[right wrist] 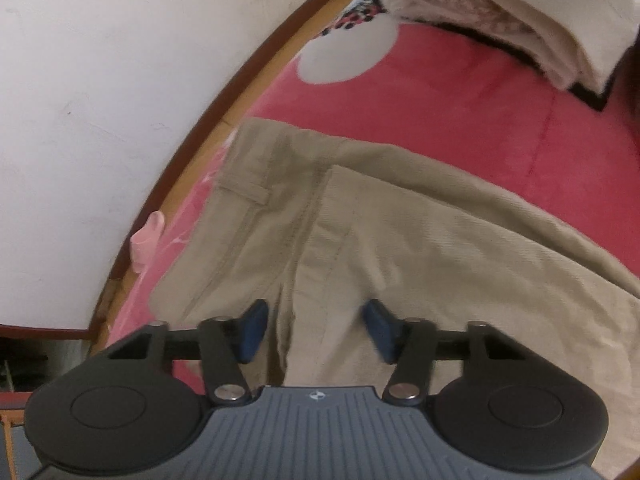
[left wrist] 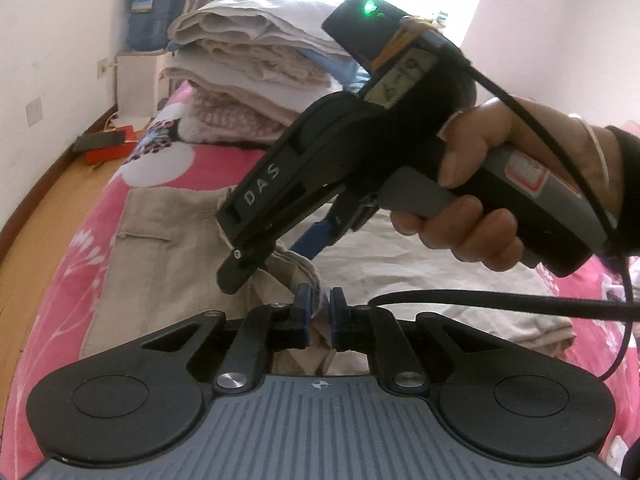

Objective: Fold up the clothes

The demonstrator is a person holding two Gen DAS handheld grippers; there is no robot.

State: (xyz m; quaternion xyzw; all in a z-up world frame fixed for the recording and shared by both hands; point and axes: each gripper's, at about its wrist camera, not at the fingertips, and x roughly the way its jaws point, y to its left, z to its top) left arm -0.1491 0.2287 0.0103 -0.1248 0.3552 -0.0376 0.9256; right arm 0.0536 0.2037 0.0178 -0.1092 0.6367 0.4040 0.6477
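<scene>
Khaki pants (right wrist: 400, 232) lie spread flat on the bed (right wrist: 460, 92) w/ pink floral sheet, waistband and belt loop toward the wall-side edge, one hem end pulled up near the camera in left view. Fabric looks like mid-weight cotton twill: soft, limp, not slippery, will drape and crease where bent; best taken at hem or waistband edges, where seams give thicker bite. Left gripper (left wrist: 318, 300) nearly pressed together, pinching a fold of the pants' edge between its blue pads. Right gripper (right wrist: 316, 330) spread apart, hovering just above the cloth, holding nothing; in left view its tips sit just beside the raised fold. Right hand (left wrist: 480, 184) wraps its handle. Stack of folded bedding (left wrist: 256, 64) at far end of bed, well apart from pants.
</scene>
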